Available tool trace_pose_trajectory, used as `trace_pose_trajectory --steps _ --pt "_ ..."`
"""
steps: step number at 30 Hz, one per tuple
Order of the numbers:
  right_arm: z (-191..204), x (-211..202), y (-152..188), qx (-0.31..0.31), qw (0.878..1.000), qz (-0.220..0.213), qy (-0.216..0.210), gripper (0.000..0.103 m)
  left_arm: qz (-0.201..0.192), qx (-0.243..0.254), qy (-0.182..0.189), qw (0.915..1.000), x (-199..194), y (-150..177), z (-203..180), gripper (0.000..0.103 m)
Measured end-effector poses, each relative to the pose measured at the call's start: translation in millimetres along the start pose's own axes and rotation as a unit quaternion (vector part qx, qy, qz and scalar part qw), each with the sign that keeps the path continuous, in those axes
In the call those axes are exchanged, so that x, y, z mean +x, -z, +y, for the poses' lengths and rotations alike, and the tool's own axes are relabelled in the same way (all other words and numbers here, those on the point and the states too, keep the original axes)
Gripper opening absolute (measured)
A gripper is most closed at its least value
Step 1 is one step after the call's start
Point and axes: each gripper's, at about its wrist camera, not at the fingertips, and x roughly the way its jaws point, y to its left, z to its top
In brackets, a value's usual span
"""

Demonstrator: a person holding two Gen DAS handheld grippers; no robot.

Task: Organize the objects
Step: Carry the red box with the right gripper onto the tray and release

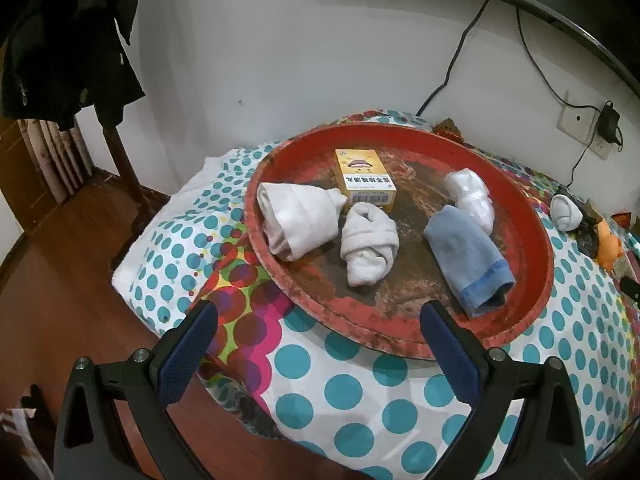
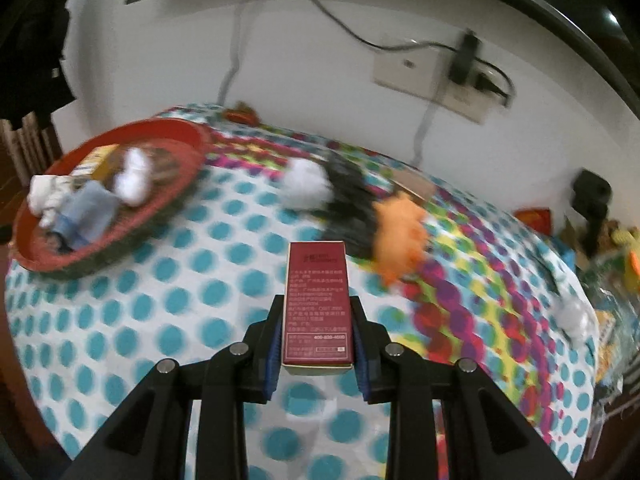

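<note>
A round red tray sits on the dotted tablecloth and holds a yellow box, two rolled white socks, a blue sock and a white plastic-wrapped bundle. My left gripper is open and empty, just short of the tray's near rim. My right gripper is shut on a dark red box held above the cloth. The tray lies far left in the right wrist view.
On the cloth right of the tray lie a white sock ball, a black cloth and an orange plush toy. Another white bundle lies near the right edge. Wall sockets with cables stand behind. A coat rack stands left.
</note>
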Motion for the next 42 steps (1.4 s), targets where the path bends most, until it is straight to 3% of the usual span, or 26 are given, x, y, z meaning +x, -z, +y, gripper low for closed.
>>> trace_pose_trajectory --steps 13,20,42 --pt "120 10 -60 -0.044 0.995 -0.018 -0.087 0.029 -0.002 0.007 -0.016 0.9999 2 -1 2 0.101" --pt "166 24 -78 -0.066 0.992 -0.013 -0.105 0.029 -0.002 0.005 -0.014 0.9999 2 -2 4 0.101" --pt "221 69 -99 -0.101 0.99 0.013 -0.093 0.029 0.006 -0.017 -0.009 0.9998 4 -4 13 0.101"
